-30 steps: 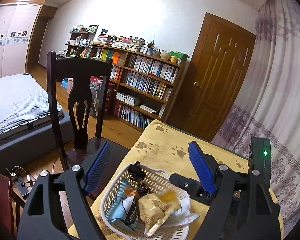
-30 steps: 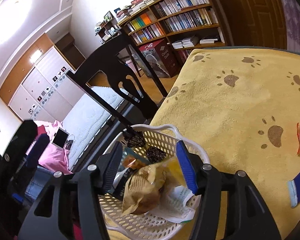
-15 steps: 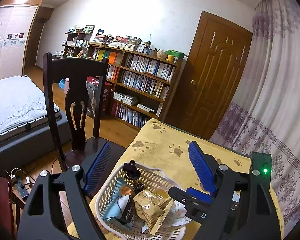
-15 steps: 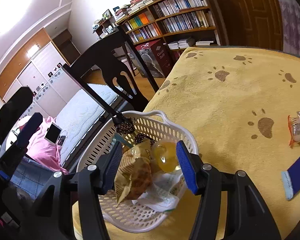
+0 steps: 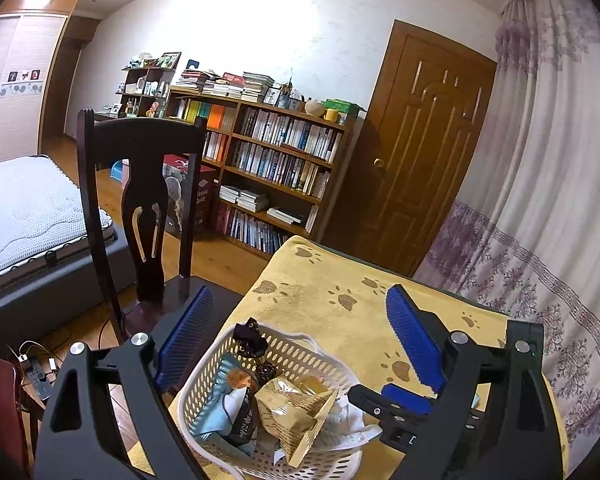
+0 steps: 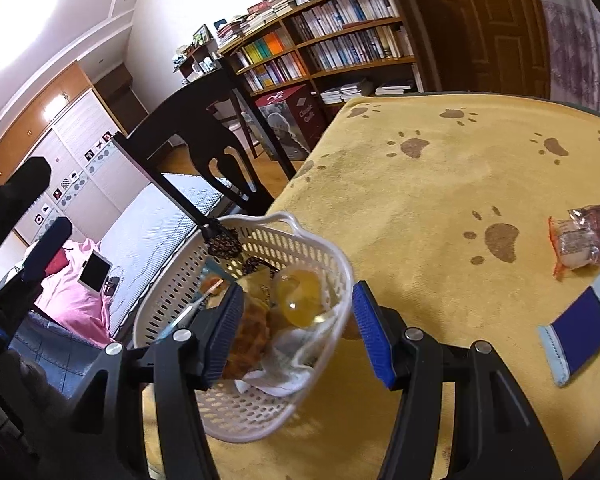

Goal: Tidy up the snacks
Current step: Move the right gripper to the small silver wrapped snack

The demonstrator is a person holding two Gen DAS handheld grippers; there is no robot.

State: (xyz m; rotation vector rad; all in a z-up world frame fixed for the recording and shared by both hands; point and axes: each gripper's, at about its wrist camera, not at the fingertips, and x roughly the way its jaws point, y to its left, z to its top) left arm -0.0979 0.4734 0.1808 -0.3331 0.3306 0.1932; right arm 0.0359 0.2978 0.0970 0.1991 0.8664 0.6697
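From the left wrist camera, I saw my left gripper (image 5: pixel 300 340) spread wide with nothing between its blue pads (image 5: pixel 186 332), hanging above the white perforated basket (image 5: pixel 284 350). The basket sat at the near left corner of the yellow paw-print cloth (image 5: pixel 340 280) covering the table. Inside it lay a tan crinkled snack bag (image 5: pixel 296 416), a light blue packet (image 5: pixel 216 404) and a small dark wrapped sweet (image 5: pixel 250 336) leaning on the far rim. The right gripper (image 5: pixel 400 404) reached in from the right side, just beside the basket's rim. A dark wooden chair (image 5: pixel 140 184) stood next to the table.

From the right wrist camera, my right gripper (image 6: pixel 298 328) was parted wide and held nothing; its left pad was over the basket's contents and its right pad just outside the basket (image 6: pixel 300 240) wall. A round yellow jelly cup (image 6: pixel 300 298) rested on top of the snacks, beside the tan bag (image 6: pixel 252 332). Well apart on the cloth (image 6: pixel 440 200), to the right, lay a clear wrapped snack with an orange edge (image 6: pixel 580 240) and a blue-and-pale packet (image 6: pixel 576 324).
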